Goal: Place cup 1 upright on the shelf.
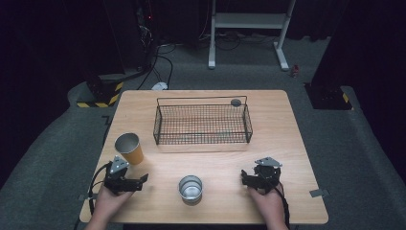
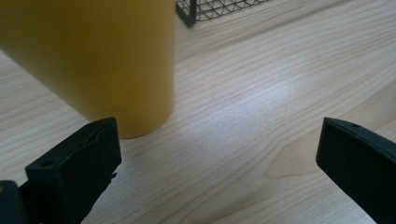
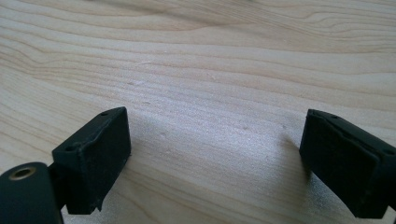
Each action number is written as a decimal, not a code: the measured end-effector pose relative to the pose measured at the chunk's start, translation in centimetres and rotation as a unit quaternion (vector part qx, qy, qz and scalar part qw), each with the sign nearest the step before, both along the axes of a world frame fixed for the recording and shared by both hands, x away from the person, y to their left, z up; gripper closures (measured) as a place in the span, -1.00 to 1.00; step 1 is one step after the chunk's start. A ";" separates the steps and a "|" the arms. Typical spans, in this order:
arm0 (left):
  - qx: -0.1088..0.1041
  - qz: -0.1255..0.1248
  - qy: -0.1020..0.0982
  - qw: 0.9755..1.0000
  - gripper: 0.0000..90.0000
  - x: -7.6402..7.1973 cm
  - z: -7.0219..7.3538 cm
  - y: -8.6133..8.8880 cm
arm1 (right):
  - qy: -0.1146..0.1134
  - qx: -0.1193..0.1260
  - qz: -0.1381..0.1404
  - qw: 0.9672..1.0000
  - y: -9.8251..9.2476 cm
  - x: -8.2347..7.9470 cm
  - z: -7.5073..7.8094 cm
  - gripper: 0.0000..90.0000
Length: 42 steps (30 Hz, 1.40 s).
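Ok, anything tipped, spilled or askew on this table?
Nothing stands out: the yellow paper cup and the small metal cup stand upright, the black wire basket sits square, and the wooden table looks dry.

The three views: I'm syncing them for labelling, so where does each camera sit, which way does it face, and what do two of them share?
High view: above the near table edge, looking forward and down at basket, two cups; both hands, left gripper, right gripper show.
Left gripper view: rides the left gripper, facing the yellow cup; open fingers show.
Right gripper view: rides the right gripper, facing bare wood; open fingers show.
Shared: high and left gripper views show yellow cup and basket.
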<state>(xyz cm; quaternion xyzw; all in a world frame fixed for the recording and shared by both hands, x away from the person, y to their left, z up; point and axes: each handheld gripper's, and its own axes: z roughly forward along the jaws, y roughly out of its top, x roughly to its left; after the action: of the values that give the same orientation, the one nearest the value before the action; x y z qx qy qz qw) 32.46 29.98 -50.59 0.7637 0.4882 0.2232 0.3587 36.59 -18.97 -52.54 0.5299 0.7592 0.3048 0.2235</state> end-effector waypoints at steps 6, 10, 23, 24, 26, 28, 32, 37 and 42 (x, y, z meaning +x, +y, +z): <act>0.002 0.015 -0.015 1.000 -0.99 0.1 0.3 0.9 | 0.002 0.001 0.001 1.000 0.0 0.0 0.0 -0.81; 0.002 0.023 -0.021 1.000 -1.00 0.3 0.3 1.4 | 0.002 0.001 0.001 1.000 0.0 0.0 0.0 -0.81; -0.022 0.053 -0.045 0.997 -0.99 1.1 0.9 2.3 | 0.002 0.001 0.001 1.000 0.0 0.0 0.0 -0.81; -0.022 0.055 -0.043 0.997 -0.99 1.3 0.9 2.4 | 0.001 0.001 0.001 1.000 0.0 0.0 0.0 -0.81; -0.025 0.056 -0.043 0.997 -0.99 1.4 0.9 2.4 | 0.002 0.001 0.001 1.000 0.0 0.0 0.0 -0.81; -0.028 0.058 -0.050 0.997 -0.99 1.5 1.0 2.3 | 0.001 0.001 0.001 1.000 0.0 0.0 0.0 -0.81; -0.032 0.069 -0.063 0.995 -0.99 1.8 1.3 2.2 | 0.002 0.001 0.000 1.000 0.0 0.0 0.0 -0.81; -0.034 0.075 -0.067 0.994 -0.99 2.6 1.5 2.2 | 0.001 0.001 0.001 1.000 0.0 0.0 0.0 -0.81; -0.048 0.083 -0.067 0.993 -0.99 3.5 1.7 2.4 | 0.001 0.001 0.001 1.000 0.0 0.0 0.0 -0.81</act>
<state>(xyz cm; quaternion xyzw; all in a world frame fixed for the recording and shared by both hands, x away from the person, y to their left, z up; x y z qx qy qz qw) 35.98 32.35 -48.92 0.6861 0.5347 0.2793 0.4067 36.60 -18.98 -52.54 0.5301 0.7595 0.3052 0.2215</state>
